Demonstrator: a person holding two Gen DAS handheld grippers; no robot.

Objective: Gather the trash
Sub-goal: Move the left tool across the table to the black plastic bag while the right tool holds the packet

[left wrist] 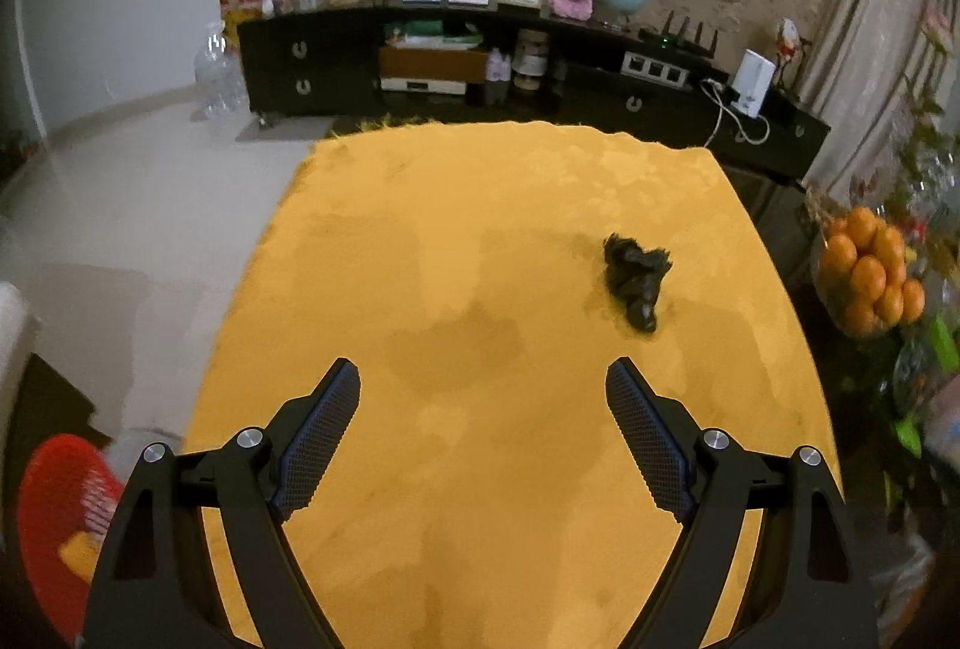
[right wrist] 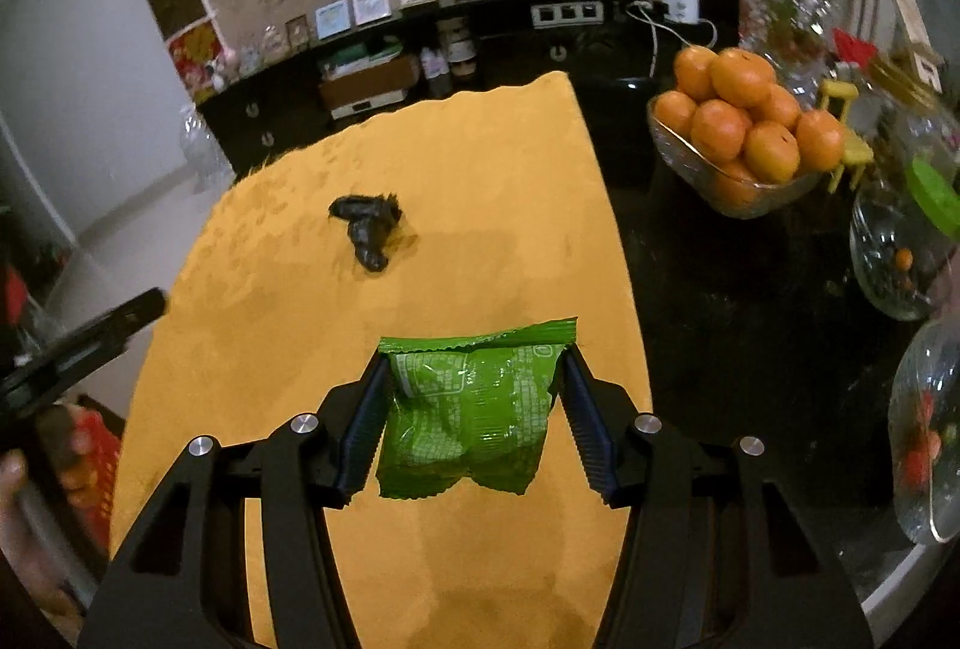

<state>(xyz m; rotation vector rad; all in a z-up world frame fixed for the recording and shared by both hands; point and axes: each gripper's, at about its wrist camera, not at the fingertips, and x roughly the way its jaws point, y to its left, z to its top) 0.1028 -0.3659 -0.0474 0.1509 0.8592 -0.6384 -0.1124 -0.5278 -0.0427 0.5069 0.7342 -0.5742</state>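
Observation:
A crumpled black plastic scrap point(left wrist: 636, 277) lies on the yellow table cloth point(left wrist: 480, 229); it also shows in the right wrist view point(right wrist: 367, 229). My left gripper point(left wrist: 483, 379) is open and empty, above the cloth, short of the scrap and to its left. My right gripper point(right wrist: 474, 355) is shut on a green snack wrapper point(right wrist: 468, 409), held over the cloth's near right part. The left gripper's finger point(right wrist: 90, 343) shows at the left edge of the right wrist view.
A red basket point(left wrist: 60, 517) stands on the floor left of the table. A glass bowl of oranges point(right wrist: 744, 139) and glass jars point(right wrist: 900, 253) stand on the dark surface to the right. A black TV cabinet point(left wrist: 480, 67) runs along the far wall.

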